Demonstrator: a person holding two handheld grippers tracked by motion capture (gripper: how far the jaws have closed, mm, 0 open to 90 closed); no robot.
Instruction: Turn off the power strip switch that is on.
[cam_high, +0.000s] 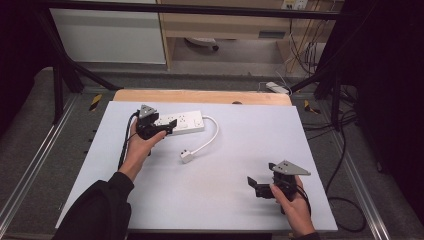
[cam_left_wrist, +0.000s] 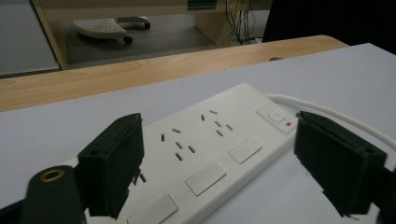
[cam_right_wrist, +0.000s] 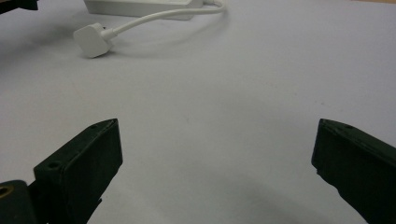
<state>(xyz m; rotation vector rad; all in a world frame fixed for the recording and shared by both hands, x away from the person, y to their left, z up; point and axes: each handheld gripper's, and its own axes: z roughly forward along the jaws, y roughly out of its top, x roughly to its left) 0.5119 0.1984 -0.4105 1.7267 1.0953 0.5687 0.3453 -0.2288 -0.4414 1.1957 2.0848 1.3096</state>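
A white power strip (cam_high: 182, 122) with several sockets and switches lies at the back left of the pale table sheet (cam_high: 225, 200). Its white cable (cam_high: 212, 135) curls forward to a white plug (cam_high: 187, 156) lying on the sheet. My left gripper (cam_high: 160, 129) hovers at the strip's near-left end. In the left gripper view the strip (cam_left_wrist: 210, 149) runs between the jaws, which stand wide and off its sides; the gripper (cam_left_wrist: 226, 172) is open. My right gripper (cam_high: 255, 186) rests open near the front right, and the right gripper view (cam_right_wrist: 215, 172) has bare sheet between its jaws, with the plug (cam_right_wrist: 91, 41) far ahead.
A wooden table edge (cam_high: 200, 96) borders the sheet at the back. Black frame posts (cam_high: 57, 85) stand at both rear corners. Loose cables (cam_high: 345, 200) and a second power strip (cam_high: 277, 87) lie on the floor to the right and behind.
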